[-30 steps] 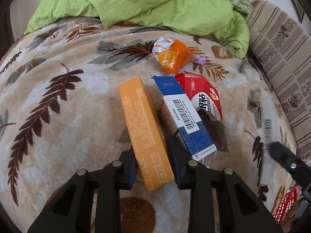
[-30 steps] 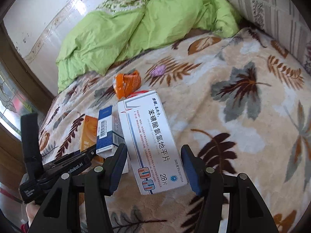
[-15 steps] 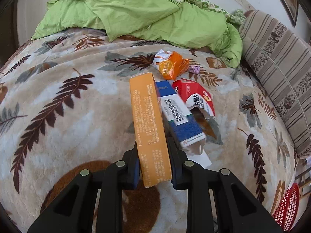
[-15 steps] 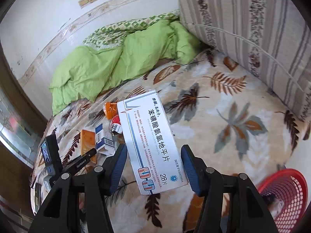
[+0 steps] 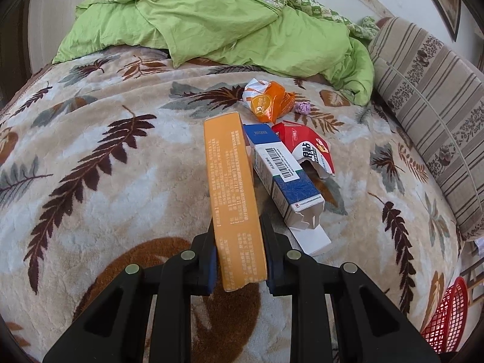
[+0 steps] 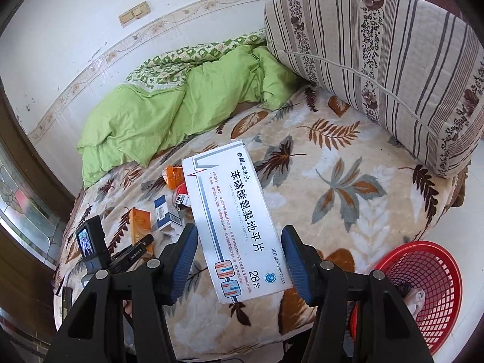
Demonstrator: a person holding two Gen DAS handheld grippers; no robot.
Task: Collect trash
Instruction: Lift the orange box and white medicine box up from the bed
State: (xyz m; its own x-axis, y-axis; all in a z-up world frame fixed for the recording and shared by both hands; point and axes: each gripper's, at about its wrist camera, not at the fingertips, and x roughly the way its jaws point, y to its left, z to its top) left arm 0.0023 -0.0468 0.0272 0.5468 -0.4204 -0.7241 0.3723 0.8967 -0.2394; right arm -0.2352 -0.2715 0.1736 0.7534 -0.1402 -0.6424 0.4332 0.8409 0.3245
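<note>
The bed under its leaf-patterned blanket carries everything. A crumpled green quilt is bunched along its far edge, and a striped cushion leans at the right-hand side. On the floor by the bed's near right corner stands a red mesh basket, with something pale lying in it that I cannot make out.

My right gripper grips a white tablet box, its pads pressing the box's long sides, held in the air above the bed near that basket. My left gripper is clamped on the near end of an orange box, the far end raised clear of the blanket.

Near the middle of the bed, just right of the orange box, lies a blue and white carton with its near flap torn open. A torn red carton touches its right side. Beyond them sits an orange wrapper, and just beside that a small purple scrap.
</note>
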